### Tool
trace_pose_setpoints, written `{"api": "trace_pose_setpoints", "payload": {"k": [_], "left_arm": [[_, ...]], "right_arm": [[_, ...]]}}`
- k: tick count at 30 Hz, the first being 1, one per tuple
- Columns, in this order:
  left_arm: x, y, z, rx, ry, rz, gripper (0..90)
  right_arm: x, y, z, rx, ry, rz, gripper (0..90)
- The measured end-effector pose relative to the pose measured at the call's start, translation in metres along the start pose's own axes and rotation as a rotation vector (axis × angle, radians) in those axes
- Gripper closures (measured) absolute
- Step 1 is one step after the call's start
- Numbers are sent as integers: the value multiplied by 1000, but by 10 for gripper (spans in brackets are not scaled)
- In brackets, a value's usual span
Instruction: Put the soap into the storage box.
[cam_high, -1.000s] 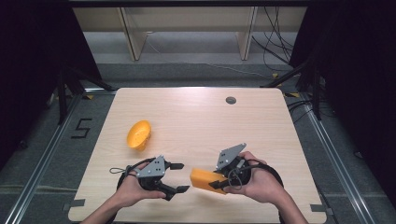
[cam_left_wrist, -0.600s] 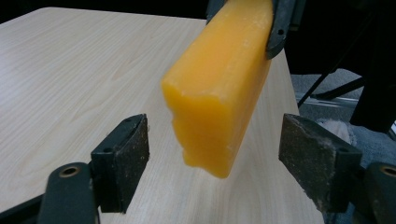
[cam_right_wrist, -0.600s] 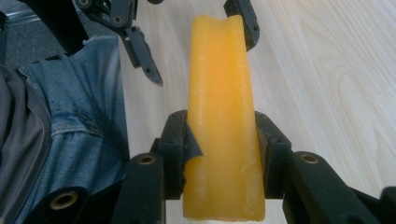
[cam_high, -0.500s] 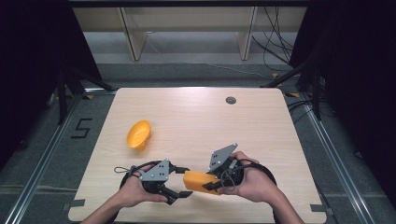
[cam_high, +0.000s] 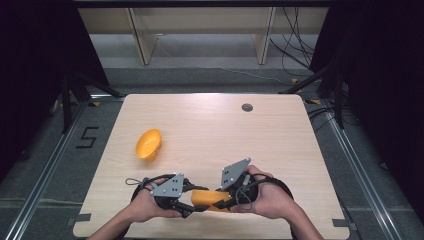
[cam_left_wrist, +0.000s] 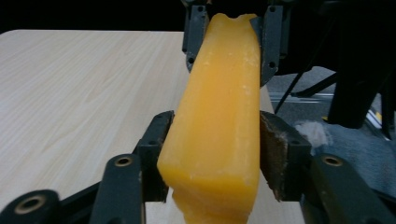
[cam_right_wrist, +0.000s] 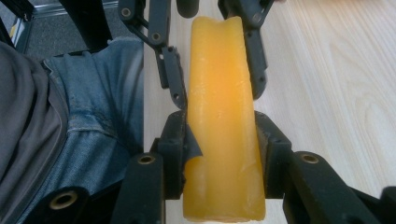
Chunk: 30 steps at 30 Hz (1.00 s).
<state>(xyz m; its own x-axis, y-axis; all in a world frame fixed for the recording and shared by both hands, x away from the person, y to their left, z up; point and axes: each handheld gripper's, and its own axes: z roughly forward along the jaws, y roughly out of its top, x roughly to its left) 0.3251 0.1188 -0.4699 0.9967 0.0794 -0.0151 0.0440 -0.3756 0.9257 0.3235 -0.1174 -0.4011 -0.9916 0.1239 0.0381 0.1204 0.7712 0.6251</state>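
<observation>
The left claw (cam_high: 196, 206) has just been closing and now clamps the orange block (cam_high: 209, 199), which the right claw (cam_high: 223, 201) also grips, low over the tabletop's (cam_high: 210, 125) near edge: probably a handover.

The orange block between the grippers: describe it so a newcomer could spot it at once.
On the light wooden table, look to the near edge, where two hands meet. The orange block spans the left gripper and right gripper, clamped at both ends. Unlike the rounded orange piece lying alone farther left, it is a long bar.
</observation>
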Motion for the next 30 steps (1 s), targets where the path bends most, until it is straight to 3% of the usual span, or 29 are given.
{"api": "trace_pose_setpoints", "payload": {"k": [2, 3, 4, 8, 10, 11, 12, 13, 16, 17, 18, 19, 20, 21, 23, 27, 28, 29, 30], "left_arm": [[0, 0, 0, 6, -16, 10, 533], [0, 0, -1, 10, -10, 10, 540], [0, 0, -1, 8, -16, 18, 548], [-5, 1, -2, 21, -31, 11, 594], [-6, 2, -2, 20, -29, 2, 600], [-6, 3, -4, 15, -33, -25, 602], [-6, 3, -4, 15, -33, -25, 602], [-7, 4, -7, -4, -17, -60, 602], [-6, 6, -11, -28, 7, -96, 603], [-3, 6, -17, -22, 42, -103, 603], [-3, 6, -17, -22, 42, -103, 603], [-1, 3, -20, -15, 92, -120, 603], [-1, 1, -20, -18, 112, -146, 602], [-1, 1, -20, -18, 112, -146, 602], [1, -5, -23, 16, 184, -167, 603], [2, -7, -32, 5, 280, -223, 602], [2, -7, -32, 5, 280, -223, 603], [4, -6, -38, -11, 320, -224, 603], [3, -6, -41, -33, 334, -247, 603]], "right_arm": [[1, 1, 0, 6, 2, -15, 621], [3, 0, 0, 13, -3, 2, 621], [1, 1, 1, 1, 3, -39, 621], [4, 0, 0, 22, 4, -56, 614], [4, 0, 0, 21, 6, -66, 608], [3, 0, 0, -2, 17, -98, 593], [3, -1, -1, -4, 19, -80, 575], [3, -2, -3, -16, 4, -73, 523], [-2, -7, -13, -55, -71, -27, 444], [-4, -9, -18, -81, -92, 7, 435], [-5, -12, -24, -110, -114, 35, 431], [-7, -15, -30, -147, -142, 60, 419], [-8, -19, -37, -183, -158, 81, 401], [-9, -23, -42, -222, -174, 100, 392], [-10, -32, -52, -266, -235, 132, 389], [-10, -59, -63, -312, -336, 222, 402], [-9, -67, -66, -307, -362, 276, 423], [-9, -75, -67, -310, -384, 291, 466], [-8, -83, -69, -313, -418, 326, 526]]}}
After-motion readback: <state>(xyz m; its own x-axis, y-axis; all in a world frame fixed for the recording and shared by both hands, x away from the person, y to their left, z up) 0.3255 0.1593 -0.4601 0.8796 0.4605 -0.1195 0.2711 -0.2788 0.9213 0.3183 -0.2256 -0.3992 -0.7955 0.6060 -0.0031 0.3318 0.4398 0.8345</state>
